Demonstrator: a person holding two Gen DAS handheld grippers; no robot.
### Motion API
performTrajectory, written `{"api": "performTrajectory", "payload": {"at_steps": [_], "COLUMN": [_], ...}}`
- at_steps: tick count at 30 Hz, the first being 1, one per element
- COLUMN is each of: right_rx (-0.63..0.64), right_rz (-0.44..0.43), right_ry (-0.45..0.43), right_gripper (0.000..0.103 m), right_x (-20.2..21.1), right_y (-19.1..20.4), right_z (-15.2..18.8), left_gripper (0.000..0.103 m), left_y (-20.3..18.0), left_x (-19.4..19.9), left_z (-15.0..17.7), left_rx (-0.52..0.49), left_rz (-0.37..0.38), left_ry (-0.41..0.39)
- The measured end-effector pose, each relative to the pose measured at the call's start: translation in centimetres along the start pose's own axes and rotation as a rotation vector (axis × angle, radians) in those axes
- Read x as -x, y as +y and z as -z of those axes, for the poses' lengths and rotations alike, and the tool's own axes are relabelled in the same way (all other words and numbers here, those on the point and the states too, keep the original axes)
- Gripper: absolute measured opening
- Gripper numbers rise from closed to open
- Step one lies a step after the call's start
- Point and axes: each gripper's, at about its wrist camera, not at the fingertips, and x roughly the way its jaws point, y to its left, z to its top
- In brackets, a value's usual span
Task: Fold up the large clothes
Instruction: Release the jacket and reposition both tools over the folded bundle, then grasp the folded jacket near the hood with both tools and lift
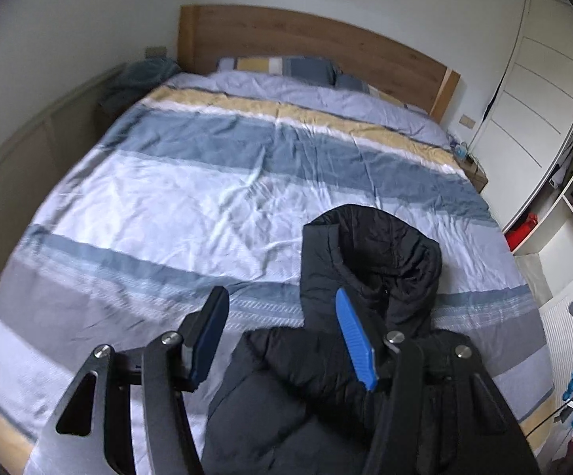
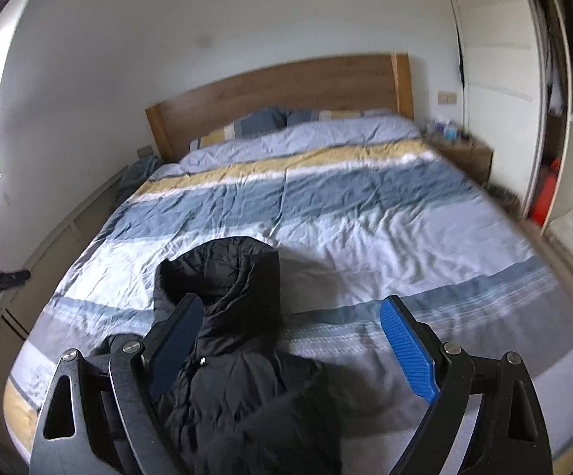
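Since the black hooded jacket (image 1: 369, 277) lay crumpled on the bed (image 1: 191, 182), we figured we were only starting. Left gripper (image 1: 282, 336) and right gripper (image 2: 292, 344) both gaped wide, holding nothing; next we'd need to spread it flat.

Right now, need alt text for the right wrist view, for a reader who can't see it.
A black hooded puffer jacket lies on a bed with a striped blue, white and yellow duvet, hood toward the wooden headboard. The right gripper hangs above it, its blue-padded jaws wide open and holding nothing. A white wardrobe stands on the right.
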Motion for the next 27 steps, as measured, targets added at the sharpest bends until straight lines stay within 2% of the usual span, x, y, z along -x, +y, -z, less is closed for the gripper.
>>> {"api": "performTrajectory", "payload": {"at_steps": [5,11,20,24,25,27], "right_rx": [-0.048,-0.087,-0.116,-0.126,-0.125,-0.120], "right_rz": [-0.042,-0.112,-0.172,-0.186,-0.199,-0.206], "right_ry": [0.052,0.120,0.157,0.165,0.172,0.201], "right_gripper": [0.091,0.093,0.095,0.095,0.091,0.066], "right_x": [-9.5,-20.4,-31.4,-34.1,-34.6,-35.5], "right_y": [-0.7,0.4,2.3,2.8,3.0,3.3], "right_z": [-1.0,-1.2,0.1,0.7,0.9,1.3], "left_gripper": [0.055,0.055,0.055,0.055,0.055,0.055], "left_y": [-0.9,-1.0,-1.1,-1.5,-1.6,-2.0], "left_x": [-10.2,-20.2,-30.8,-33.9,-34.3,-35.1], "left_z": [-2.1,-2.9,-2.1,-1.3,-1.1,-0.5], "left_rx": [0.017,0.080,0.191,0.255,0.261,0.272], "left_rz": [0.051,0.119,0.229,0.336,0.349,0.374], "left_ry": [0.044,0.082,0.105,0.145,0.153,0.169]}}
